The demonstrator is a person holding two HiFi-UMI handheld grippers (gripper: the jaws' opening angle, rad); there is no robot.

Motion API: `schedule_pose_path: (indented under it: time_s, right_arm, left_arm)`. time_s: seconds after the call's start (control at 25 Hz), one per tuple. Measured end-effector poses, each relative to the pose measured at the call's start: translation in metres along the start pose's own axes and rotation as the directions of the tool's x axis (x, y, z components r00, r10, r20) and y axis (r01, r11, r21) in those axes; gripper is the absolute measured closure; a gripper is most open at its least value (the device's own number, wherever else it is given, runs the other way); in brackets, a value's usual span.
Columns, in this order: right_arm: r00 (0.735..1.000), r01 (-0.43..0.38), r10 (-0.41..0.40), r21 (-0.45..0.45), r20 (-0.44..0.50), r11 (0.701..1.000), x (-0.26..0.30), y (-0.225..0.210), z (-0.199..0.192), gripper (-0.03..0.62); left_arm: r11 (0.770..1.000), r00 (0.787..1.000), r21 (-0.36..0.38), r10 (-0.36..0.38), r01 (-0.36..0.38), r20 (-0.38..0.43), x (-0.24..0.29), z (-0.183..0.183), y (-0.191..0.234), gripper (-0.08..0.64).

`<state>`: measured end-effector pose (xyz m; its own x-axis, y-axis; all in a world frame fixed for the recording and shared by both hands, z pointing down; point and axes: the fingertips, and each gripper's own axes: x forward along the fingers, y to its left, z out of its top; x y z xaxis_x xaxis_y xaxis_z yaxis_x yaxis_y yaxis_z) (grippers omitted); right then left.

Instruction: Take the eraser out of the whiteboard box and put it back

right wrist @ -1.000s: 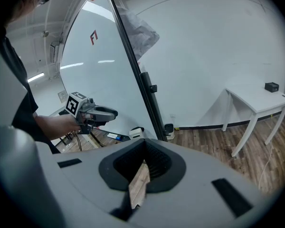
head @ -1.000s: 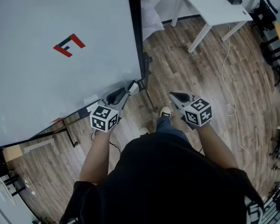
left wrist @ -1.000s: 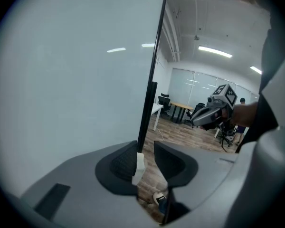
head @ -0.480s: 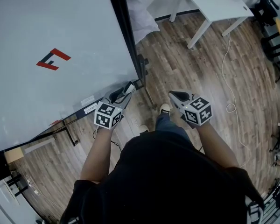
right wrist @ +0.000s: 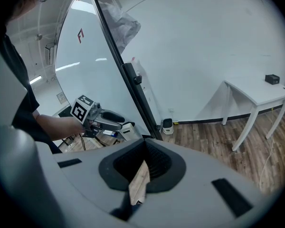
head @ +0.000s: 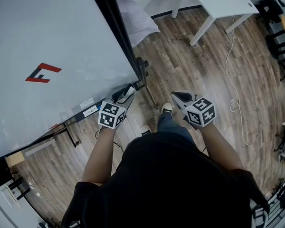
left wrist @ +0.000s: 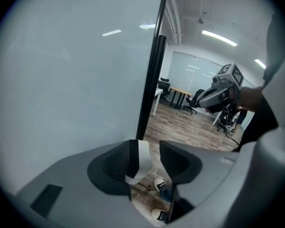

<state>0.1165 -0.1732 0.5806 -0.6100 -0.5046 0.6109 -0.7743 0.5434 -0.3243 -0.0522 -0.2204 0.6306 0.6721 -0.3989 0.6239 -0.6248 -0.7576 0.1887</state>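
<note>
The left gripper (head: 127, 92) is reaching toward the lower right corner of the whiteboard (head: 47, 42), at 1 o'clock from its own marker cube in the head view. Its jaws are standing wide apart, having just been opening, and the eraser (left wrist: 141, 158) is sitting between them. In the left gripper view the eraser, a white block with a dark face, is lying against the pad at 9 o'clock. The pad at 3 o'clock is standing clear of it, with wooden floor (head: 199, 61) showing through the gap, so nothing is pinching it. The eraser is sitting just beside the board's black frame (head: 115, 27), at the end of the black rail (head: 73, 119) under the board's bottom edge. Whether it is resting in the box I cannot tell. The right gripper (head: 178, 97) is hanging at 3 o'clock from the left one, well apart from the eraser, with its jaws pressed together at the tips and holding nothing.
</note>
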Motion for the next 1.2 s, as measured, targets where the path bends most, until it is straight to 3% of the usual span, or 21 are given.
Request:
schedule_pose_path:
  time_s: [0.48,1.2]
  right_arm:
    - [1.0,0.001,0.0,0.015,-0.021,1.0,0.003,-0.012,-0.008,0.597]
    - [1.0,0.001,-0.001,0.019,-0.029,1.0,0.005,-0.017,-0.007,0.597]
  left_arm:
    - [1.0,0.998,0.02,0.011,-0.009,-0.063,0.022,-0.01,0.007,0.36]
    - [1.0,0.997,0.004,-0.001,0.001,-0.081,0.029,-0.013,0.01,0.382]
